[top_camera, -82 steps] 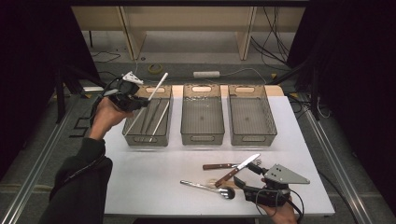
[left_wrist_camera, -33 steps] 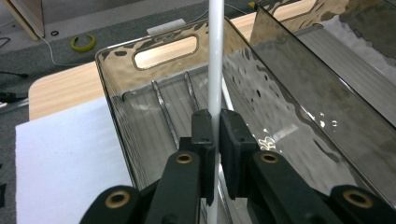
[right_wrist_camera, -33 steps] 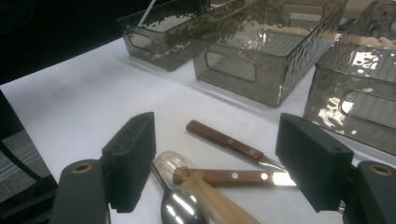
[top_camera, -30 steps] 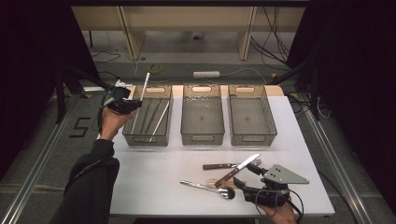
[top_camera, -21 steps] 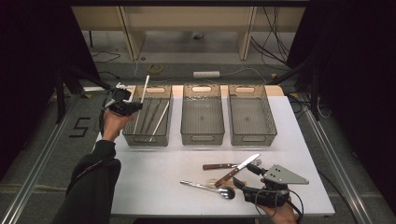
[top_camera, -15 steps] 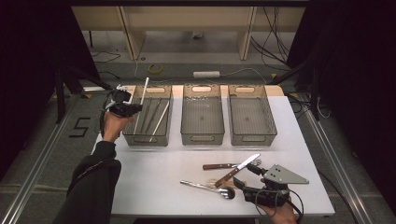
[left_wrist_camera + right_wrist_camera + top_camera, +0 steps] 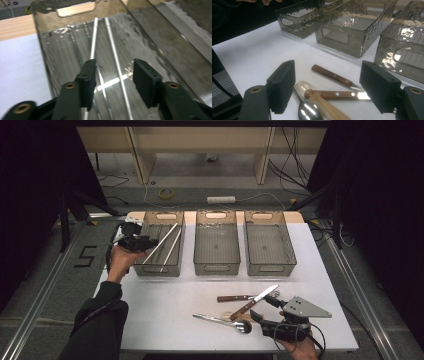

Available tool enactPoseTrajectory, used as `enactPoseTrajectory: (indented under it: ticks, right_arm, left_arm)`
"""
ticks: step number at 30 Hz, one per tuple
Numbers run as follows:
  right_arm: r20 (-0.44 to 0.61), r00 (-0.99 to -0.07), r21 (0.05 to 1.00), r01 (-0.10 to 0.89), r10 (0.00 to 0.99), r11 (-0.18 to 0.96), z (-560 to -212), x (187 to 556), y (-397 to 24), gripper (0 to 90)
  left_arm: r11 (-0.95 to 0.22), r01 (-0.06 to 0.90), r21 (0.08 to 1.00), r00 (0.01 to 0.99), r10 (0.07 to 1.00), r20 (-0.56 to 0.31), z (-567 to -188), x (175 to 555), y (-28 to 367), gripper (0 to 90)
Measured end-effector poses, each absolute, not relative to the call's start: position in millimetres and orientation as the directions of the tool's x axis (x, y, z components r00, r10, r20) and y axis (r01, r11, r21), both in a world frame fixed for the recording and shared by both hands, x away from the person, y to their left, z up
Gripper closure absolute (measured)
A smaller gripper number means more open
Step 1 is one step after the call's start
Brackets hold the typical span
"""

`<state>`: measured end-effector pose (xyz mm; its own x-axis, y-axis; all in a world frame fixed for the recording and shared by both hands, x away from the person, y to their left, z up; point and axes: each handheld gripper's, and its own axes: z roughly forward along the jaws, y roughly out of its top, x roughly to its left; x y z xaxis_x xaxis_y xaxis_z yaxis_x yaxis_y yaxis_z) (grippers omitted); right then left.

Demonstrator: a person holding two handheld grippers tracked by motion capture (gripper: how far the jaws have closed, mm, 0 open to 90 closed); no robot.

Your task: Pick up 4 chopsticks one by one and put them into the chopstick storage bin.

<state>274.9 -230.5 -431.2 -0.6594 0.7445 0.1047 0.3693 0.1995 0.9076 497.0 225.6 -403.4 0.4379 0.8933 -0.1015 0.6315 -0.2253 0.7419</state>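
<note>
High view: the left gripper hangs at the left rim of the left bin, its jaws having just been opening, now parted with nothing pressed between them. 2 metal chopsticks lie slanted in that bin, just under and beyond the jaws. The right gripper stands wide, empty, low over the table; a spoon and 2 wooden-handled knives lie between and just ahead of its jaws, the middle bin farther ahead.
</note>
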Motion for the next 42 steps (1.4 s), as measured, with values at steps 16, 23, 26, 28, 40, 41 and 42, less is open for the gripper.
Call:
enactPoseTrajectory:
  ticks: [16,23,26,28,40,41,42]
  right_arm:
    - [0.098,-0.670,0.908,0.363,0.736,0.209,-429,273,-230,29.8]
    - [0.098,-0.672,0.907,0.364,0.734,0.211,-429,274,-230,29.8]
    - [0.100,-0.671,0.905,0.368,0.735,0.212,-429,274,-230,29.8]
    - [0.100,-0.671,0.905,0.367,0.734,0.213,-429,274,-230,29.8]
    - [0.099,-0.673,0.905,0.368,0.733,0.215,-429,274,-230,29.8]
    - [0.100,-0.673,0.904,0.369,0.733,0.215,-429,274,-230,29.8]
    - [0.099,-0.673,0.904,0.368,0.733,0.215,-429,274,-230,29.8]
  left_arm:
    - [-0.340,0.541,0.769,0.592,0.803,-0.062,-385,449,199,31.8]
    - [-0.368,0.529,0.764,0.619,0.784,-0.051,-387,440,193,27.7]
    - [-0.376,0.526,0.763,0.629,0.775,-0.052,-388,436,191,26.4]
    - [-0.382,0.522,0.763,0.638,0.769,-0.052,-387,434,189,25.5]
    - [-0.426,0.493,0.758,0.684,0.729,-0.035,-383,422,178,23.3]
    - [-0.429,0.491,0.758,0.687,0.726,-0.034,-383,421,177,23.1]
    - [-0.433,0.488,0.758,0.691,0.722,-0.033,-383,420,176,22.9]
